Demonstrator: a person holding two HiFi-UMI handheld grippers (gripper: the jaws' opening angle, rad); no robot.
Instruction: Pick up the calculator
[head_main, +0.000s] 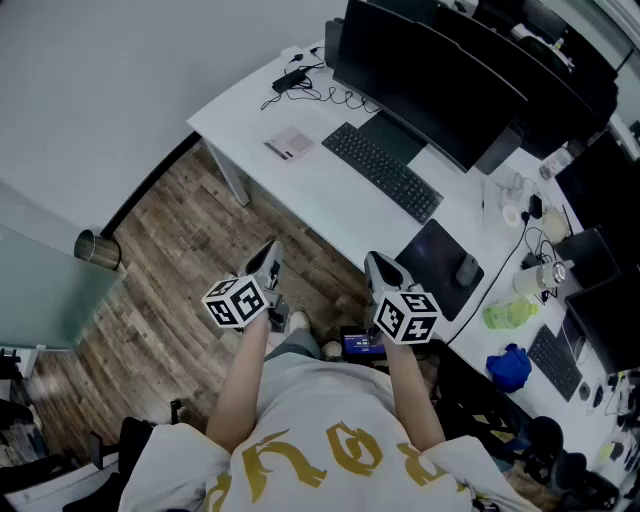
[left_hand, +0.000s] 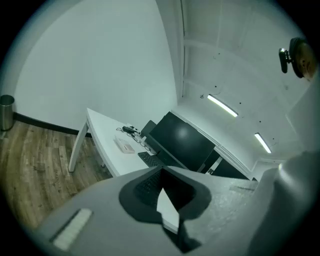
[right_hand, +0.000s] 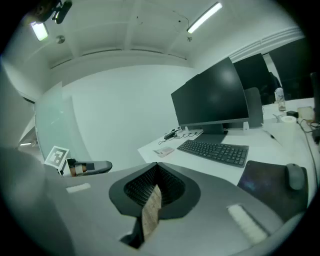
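The calculator (head_main: 290, 144) is a small pinkish-white slab lying flat near the far left end of the white desk (head_main: 300, 190), left of the keyboard. It also shows small in the left gripper view as the calculator (left_hand: 124, 145) and in the right gripper view as the calculator (right_hand: 163, 151). My left gripper (head_main: 268, 260) and right gripper (head_main: 380, 268) hang side by side over the wooden floor, close to my body and well short of the desk. Both are shut with nothing between the jaws, as the left gripper (left_hand: 162, 172) and right gripper (right_hand: 157, 169) show.
A black keyboard (head_main: 382, 171), a wide monitor (head_main: 430, 85), a dark mouse pad (head_main: 430, 262) with a mouse (head_main: 467, 270) and a cable bundle (head_main: 292, 78) sit on the desk. A metal bin (head_main: 97, 250) stands on the floor at the left. Clutter fills the right end of the desk.
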